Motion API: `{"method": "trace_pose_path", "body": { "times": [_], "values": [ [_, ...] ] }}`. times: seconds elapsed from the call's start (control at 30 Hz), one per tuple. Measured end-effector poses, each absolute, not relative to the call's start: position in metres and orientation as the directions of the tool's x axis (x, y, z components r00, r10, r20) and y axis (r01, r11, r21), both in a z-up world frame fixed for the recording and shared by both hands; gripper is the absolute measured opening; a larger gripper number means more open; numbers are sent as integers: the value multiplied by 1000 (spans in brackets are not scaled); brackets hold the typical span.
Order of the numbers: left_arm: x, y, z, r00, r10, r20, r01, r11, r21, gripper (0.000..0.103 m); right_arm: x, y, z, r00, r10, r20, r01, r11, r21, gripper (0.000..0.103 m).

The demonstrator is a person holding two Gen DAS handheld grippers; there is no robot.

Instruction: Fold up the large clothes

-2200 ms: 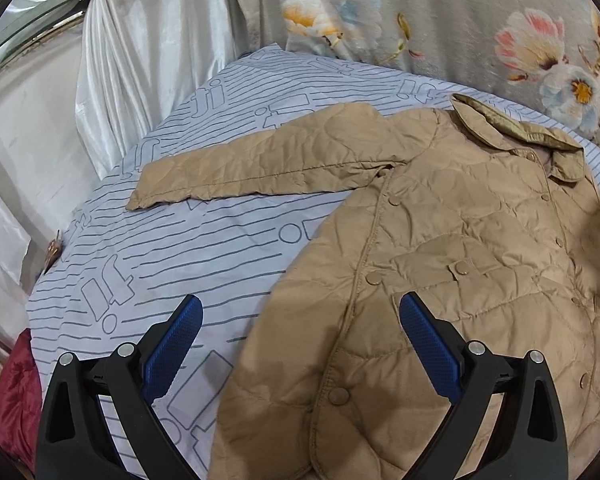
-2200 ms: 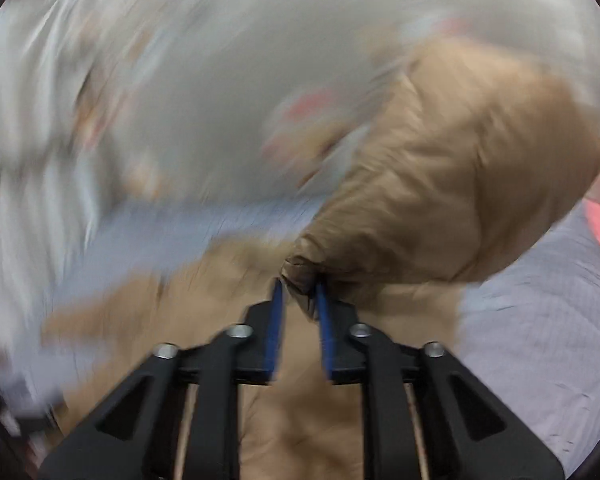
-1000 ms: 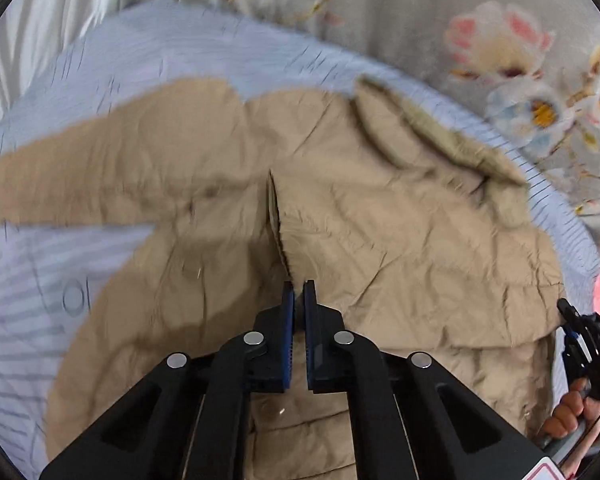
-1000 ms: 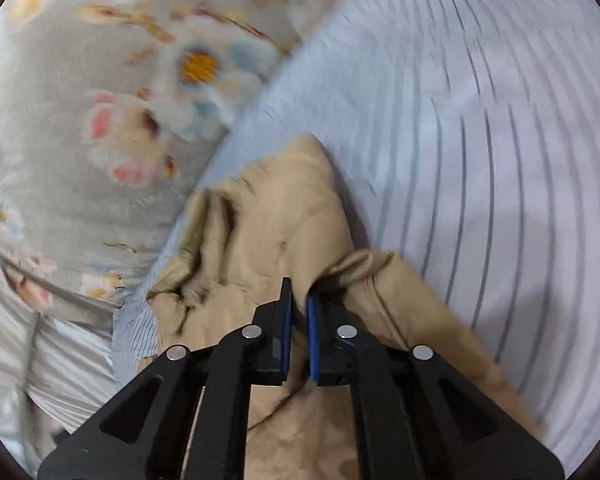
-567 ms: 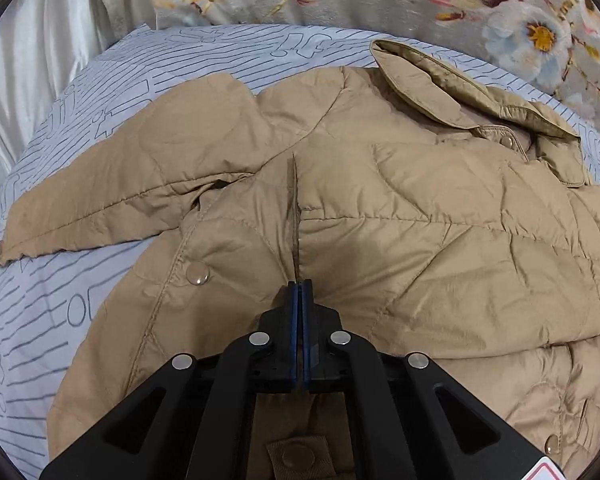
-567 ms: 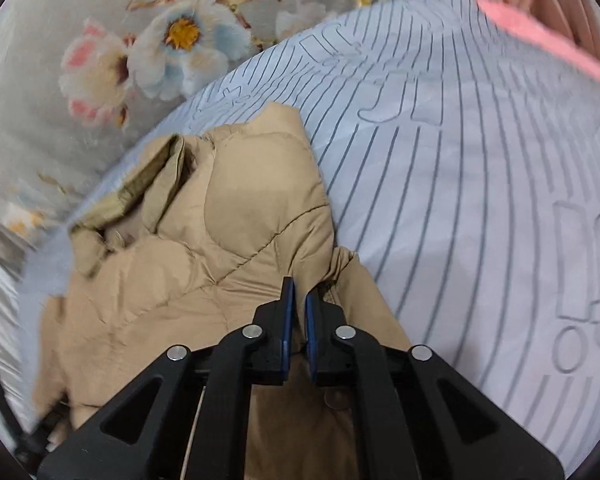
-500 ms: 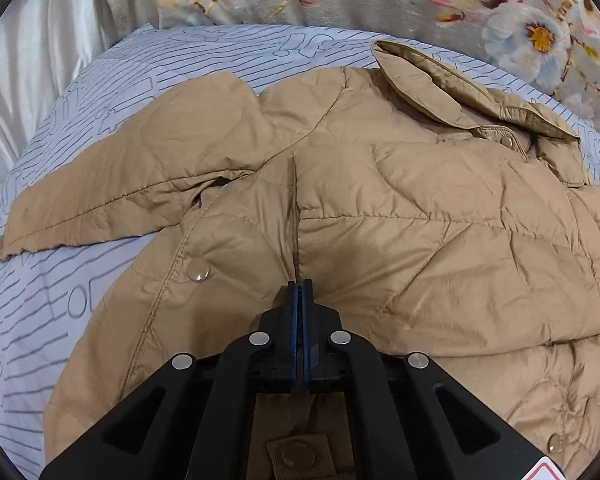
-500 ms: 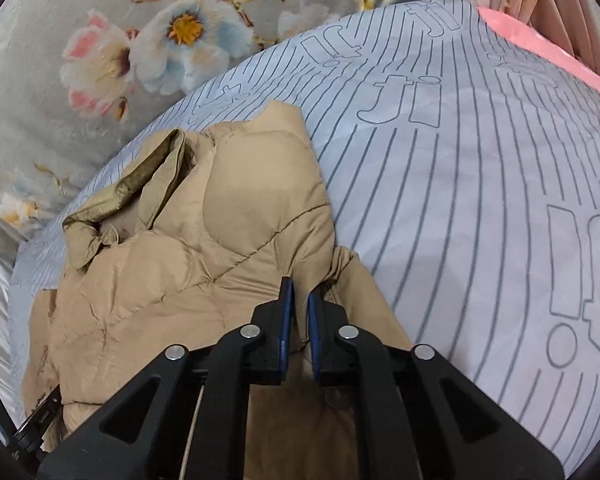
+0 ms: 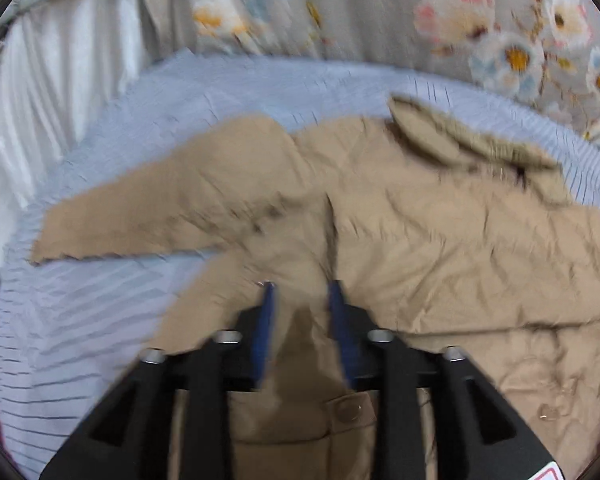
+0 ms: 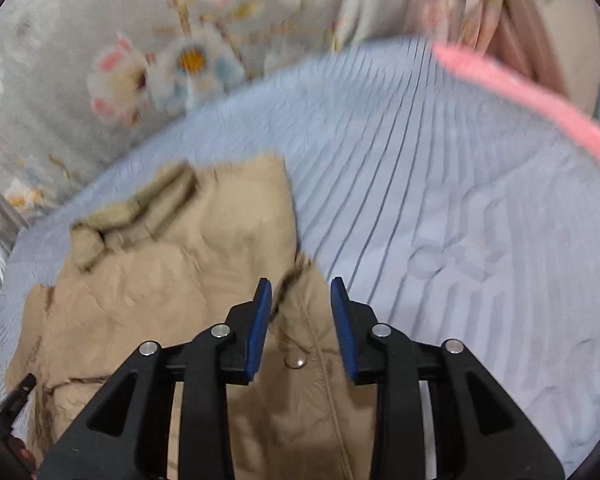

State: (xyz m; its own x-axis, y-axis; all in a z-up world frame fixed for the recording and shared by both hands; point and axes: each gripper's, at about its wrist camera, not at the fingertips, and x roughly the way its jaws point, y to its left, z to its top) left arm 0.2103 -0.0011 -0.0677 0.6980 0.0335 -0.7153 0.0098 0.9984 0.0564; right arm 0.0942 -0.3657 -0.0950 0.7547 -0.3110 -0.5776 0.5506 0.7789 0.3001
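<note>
A tan quilted jacket [image 9: 440,240] lies on a striped light-blue bedsheet [image 9: 100,300]. Its right side is folded over the body, and its left sleeve [image 9: 160,208] stretches out to the left. The collar [image 9: 460,140] lies at the far end. My left gripper [image 9: 302,300] is open, just above the jacket's front near the folded edge, holding nothing. In the right wrist view the jacket [image 10: 180,300] fills the lower left. My right gripper [image 10: 302,300] is open above its right edge, over a snap button [image 10: 296,360]. Both views are blurred by motion.
A grey floral curtain [image 9: 380,20] hangs behind the bed. White satin drapes [image 9: 60,80] hang at the left. A pink cloth strip [image 10: 540,100] lies at the bed's far right edge. Bare sheet [image 10: 460,240] lies right of the jacket.
Both grippers were shut on jacket fabric half a second ago; both have now opened and let go. The folded side lies on the body. Both cameras have pulled back slightly.
</note>
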Motion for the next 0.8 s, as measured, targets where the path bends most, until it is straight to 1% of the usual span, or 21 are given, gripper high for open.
{"method": "trace_pose_path", "body": {
  "times": [0.07, 0.13, 0.2, 0.27, 0.33, 0.37, 0.4, 0.43, 0.53, 0.63, 0.67, 0.73, 0.8],
  "values": [
    [208, -4, -48, 723, 24, -690, 6, 999, 41, 39, 96, -349, -71, 786, -301, -541, 507, 814, 284, 30],
    [212, -21, -32, 725, -34, -688, 51, 999, 4, 39, 111, -325, -54, 808, -252, -533, 435, 865, 250, 30],
    [223, -46, -33, 704, -84, -705, 105, 994, -13, 40, 132, -303, -47, 820, -204, -535, 372, 900, 227, 29],
    [235, -69, -50, 670, -99, -736, 133, 991, -12, 40, 150, -288, -52, 806, -192, -561, 353, 915, 195, 29],
    [251, -86, -78, 619, -90, -780, 140, 990, -3, 40, 176, -277, -73, 750, -185, -635, 357, 922, 153, 29],
    [258, -92, -94, 598, -67, -799, 131, 991, 14, 40, 180, -275, -82, 733, -189, -654, 362, 922, 140, 29],
    [260, -95, -104, 589, -51, -806, 128, 991, 31, 42, 192, -273, -103, 687, -194, -700, 371, 922, 107, 29],
    [261, -98, -115, 600, -38, -799, 129, 990, 50, 42, 196, -272, -114, 675, -192, -712, 372, 923, 104, 29],
    [257, -106, -123, 634, 6, -773, 124, 986, 110, 43, 200, -267, -116, 668, -202, -716, 371, 925, 85, 30],
    [255, -108, -126, 647, 12, -763, 119, 986, 116, 43, 188, -262, -102, 712, -191, -675, 363, 923, 123, 30],
    [253, -107, -127, 651, 13, -759, 116, 986, 116, 44, 186, -259, -102, 720, -199, -665, 361, 925, 115, 30],
    [253, -106, -128, 657, 18, -754, 112, 986, 120, 45, 197, -255, -121, 674, -196, -712, 353, 932, 78, 30],
    [253, -104, -128, 659, 15, -752, 109, 987, 115, 46, 197, -253, -118, 662, -216, -717, 355, 934, 47, 30]
  ]
}}
